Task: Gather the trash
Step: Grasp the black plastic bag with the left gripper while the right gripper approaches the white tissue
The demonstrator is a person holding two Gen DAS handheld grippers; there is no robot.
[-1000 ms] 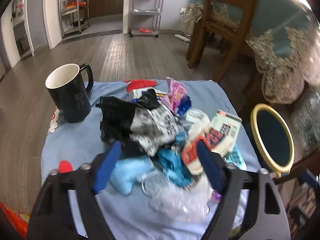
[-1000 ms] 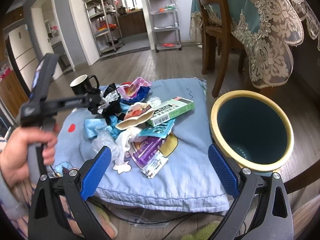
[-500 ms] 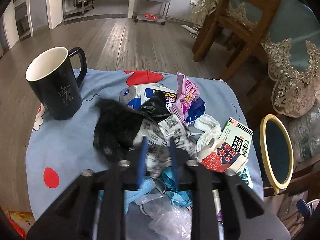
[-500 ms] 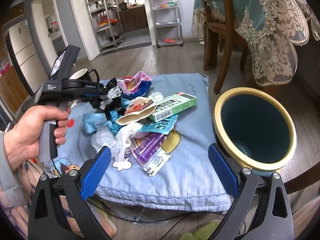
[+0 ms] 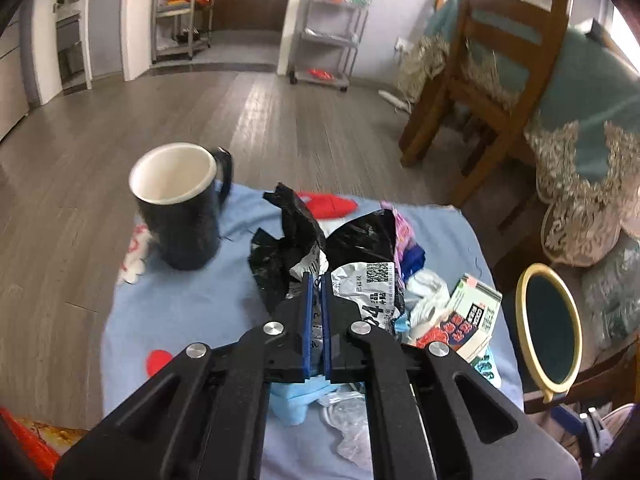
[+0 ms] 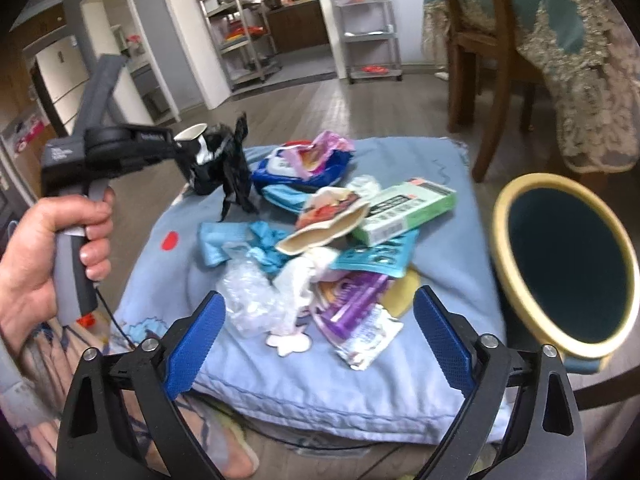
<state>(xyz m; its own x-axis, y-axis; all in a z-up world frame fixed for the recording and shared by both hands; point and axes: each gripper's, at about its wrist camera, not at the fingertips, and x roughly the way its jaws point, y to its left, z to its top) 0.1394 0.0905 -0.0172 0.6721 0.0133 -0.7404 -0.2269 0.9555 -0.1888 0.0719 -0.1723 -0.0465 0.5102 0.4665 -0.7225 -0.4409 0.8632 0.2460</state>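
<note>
My left gripper is shut on a crumpled black and white wrapper and holds it lifted above the blue cushion. In the right wrist view the wrapper hangs from the left gripper over the cushion's far left. My right gripper is open and empty, near the cushion's front edge, above a purple packet. A trash pile lies on the cushion: a green box, clear plastic, a blue and pink bag. A yellow-rimmed bin stands to the right.
A black mug stands on the cushion's far left corner. A wooden chair and a table with a lace cloth stand behind right. Metal shelves stand at the far wall. The floor is grey wood.
My left gripper closed on the black and white wrapper and lifted it off the pile. My right gripper stayed open and moved a little closer to the pile.
</note>
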